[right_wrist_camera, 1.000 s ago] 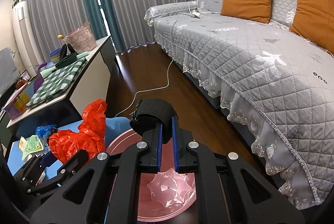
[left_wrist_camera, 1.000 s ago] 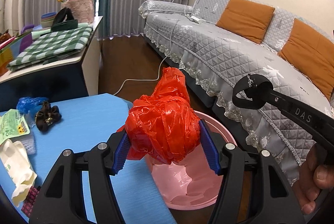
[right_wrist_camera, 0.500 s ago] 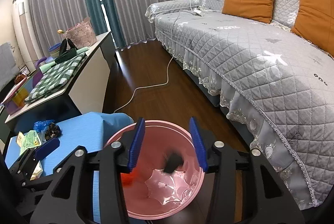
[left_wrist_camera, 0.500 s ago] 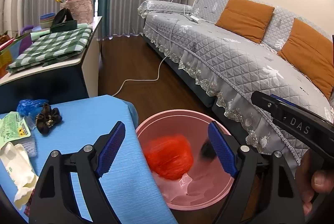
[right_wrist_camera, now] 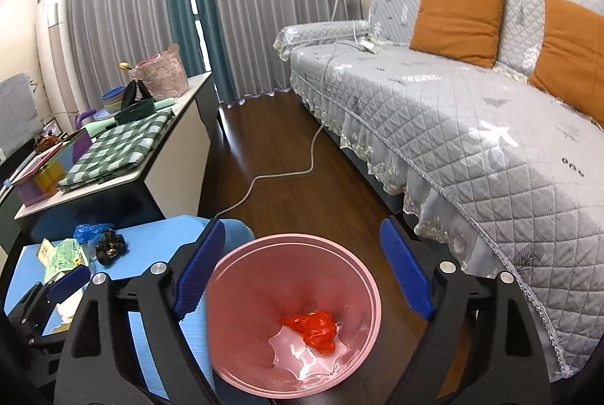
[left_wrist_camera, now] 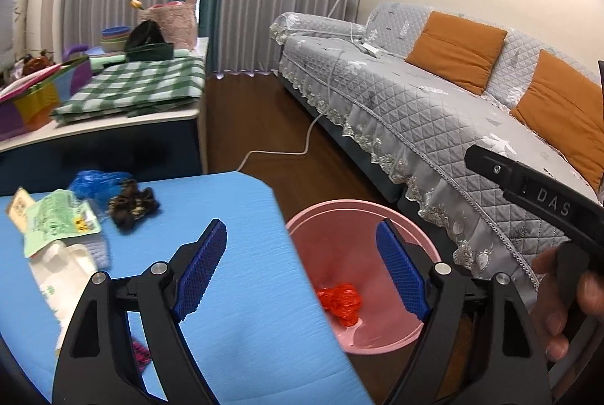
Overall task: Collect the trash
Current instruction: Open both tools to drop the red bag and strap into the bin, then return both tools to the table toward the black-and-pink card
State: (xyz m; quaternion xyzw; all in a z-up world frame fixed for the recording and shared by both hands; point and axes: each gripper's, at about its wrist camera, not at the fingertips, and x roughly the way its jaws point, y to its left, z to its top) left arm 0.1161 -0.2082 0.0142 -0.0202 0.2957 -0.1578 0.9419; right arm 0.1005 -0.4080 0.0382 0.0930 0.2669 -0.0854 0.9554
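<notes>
Red plastic bag: crumpled into a loose wad, lying at the bottom of the pink bin, below and between the right tongs' spread tips. Thin film; judged very light, soft, slick, springs back when let go. No stiff edge to take; if it had to be lifted again, pinch the bulk of the wad.

Right tongs: jaws have just been opening, now wide, nothing between the blue pads. Bin sits directly under them.

Left tongs: also wide apart and empty; jaws opened further a moment ago and have held since. They straddle the worktop's near edge, bin ahead and to the right of them.

Remaining litter lies on the blue worktop, ahead and to the left of the left tongs:
- green packet, flat foil or paper; judged light, slippery, best nipped at an edge.
- white wrapper just nearer than the packet, partly under it; limp, blurred.
- blue plastic scrap beyond, touching a dark scrunchie-like bundle; both soft, take by the middle.
- small magenta piece behind the left finger, mostly hidden.

Judgement: one piece binned, several left.

Beyond the bin: wooden floor, white cable, grey sofa to the right.
</notes>
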